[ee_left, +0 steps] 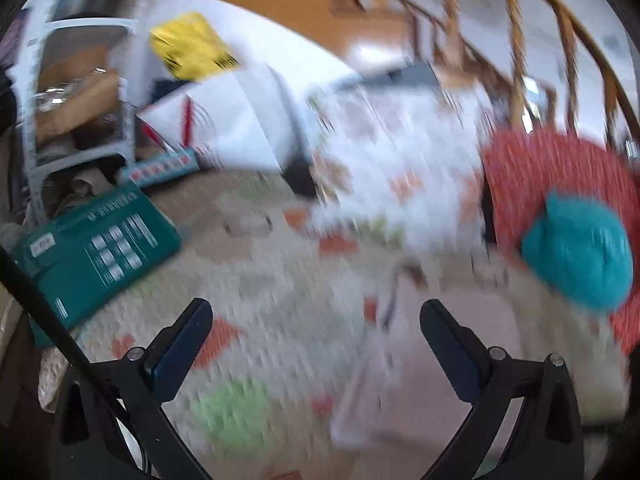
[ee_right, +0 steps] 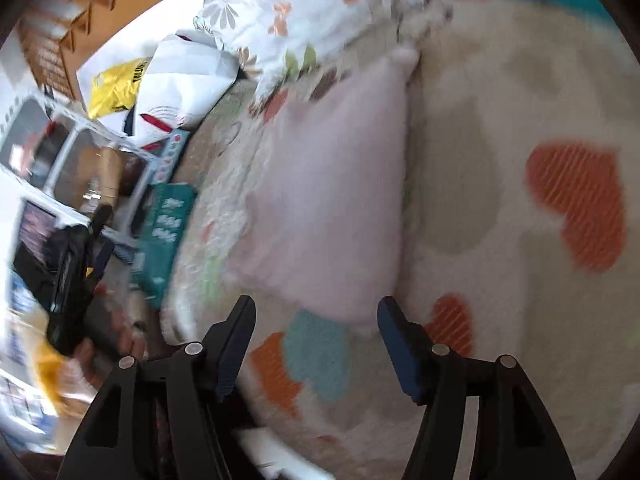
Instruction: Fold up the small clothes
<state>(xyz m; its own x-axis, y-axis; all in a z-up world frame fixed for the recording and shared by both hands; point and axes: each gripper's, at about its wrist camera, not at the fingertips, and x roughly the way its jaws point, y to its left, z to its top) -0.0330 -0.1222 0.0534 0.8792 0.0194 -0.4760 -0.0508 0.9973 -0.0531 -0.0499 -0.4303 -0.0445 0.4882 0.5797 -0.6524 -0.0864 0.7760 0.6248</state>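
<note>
A pale pink small garment (ee_right: 332, 196) lies flat on a cream quilt with orange hearts (ee_right: 520, 128). My right gripper (ee_right: 316, 308) is open and empty, just short of the garment's near edge. In the left wrist view the same pink garment (ee_left: 400, 352) lies ahead between the fingers, blurred by motion. My left gripper (ee_left: 316, 312) is open and empty above the quilt (ee_left: 256, 280). The left gripper held in a hand also shows in the right wrist view (ee_right: 76, 264), off the quilt's left side.
A white floral pillow (ee_left: 400, 152) lies at the back of the quilt, also seen in the right wrist view (ee_right: 304, 12). A red and teal knitted thing (ee_left: 568, 208) sits at the right. A green box (ee_left: 96, 252), white bags (ee_left: 224, 120) and a shelf (ee_left: 76, 92) stand left.
</note>
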